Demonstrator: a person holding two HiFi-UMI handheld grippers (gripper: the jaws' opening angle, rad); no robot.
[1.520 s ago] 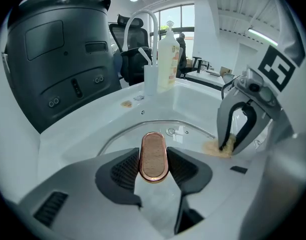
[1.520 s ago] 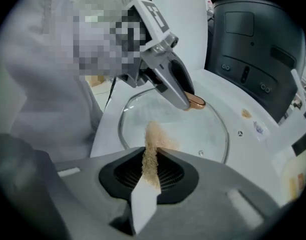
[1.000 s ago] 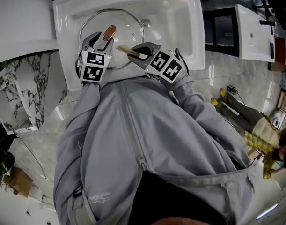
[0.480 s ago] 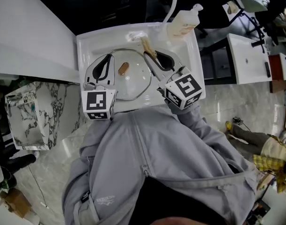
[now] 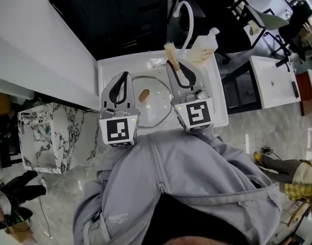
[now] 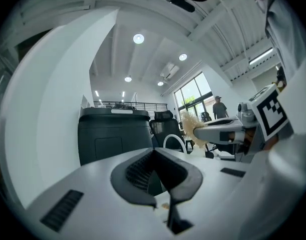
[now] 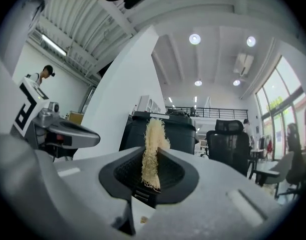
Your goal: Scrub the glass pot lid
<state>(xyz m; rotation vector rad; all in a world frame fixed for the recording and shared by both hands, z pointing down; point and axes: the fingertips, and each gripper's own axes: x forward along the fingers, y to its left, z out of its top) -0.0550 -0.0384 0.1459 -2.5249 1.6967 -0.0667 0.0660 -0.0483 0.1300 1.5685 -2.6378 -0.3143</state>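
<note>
Status: both grippers are up off the work and pointing out level over the sink [image 5: 220, 102]. Neither touches the lid.

- Glass pot lid [image 5: 154, 109]: lies flat in the sink basin with its brown knob [image 5: 144, 95] up. It sits below and between the two grippers, and nothing holds it.
- Left gripper [image 6: 155, 171]: jaws have just closed, pads together, nothing between them. So it's empty.
- Right gripper [image 7: 153, 171]: clenched on a tan fibrous scrub pad [image 7: 154, 136]. The pad stands up out of the jaw tips, in the air and not on the glass. From the head view it's up near the faucet [image 5: 185, 13] and the soap bottle [image 5: 204, 45] at the back of the sink.

My read: scrubbing isn't in contact right now. This is either a gap between passes or the end of the scrub, and I can't tell which. The glass is too small in the head view to judge clean or dirty, and I can't make out suds or water.

If another pass is due:
- Tip the right gripper down and put the pad face flat on the glass, beside the knob, not on it.
- Open the left jaws first, then pin the lid by the knob or the rim. Loose in a smooth basin, it will likely slide under pad pressure.
- Keep the grip on the pad tight. It's soft and held by one edge, so I'd expect it to fold.
</note>
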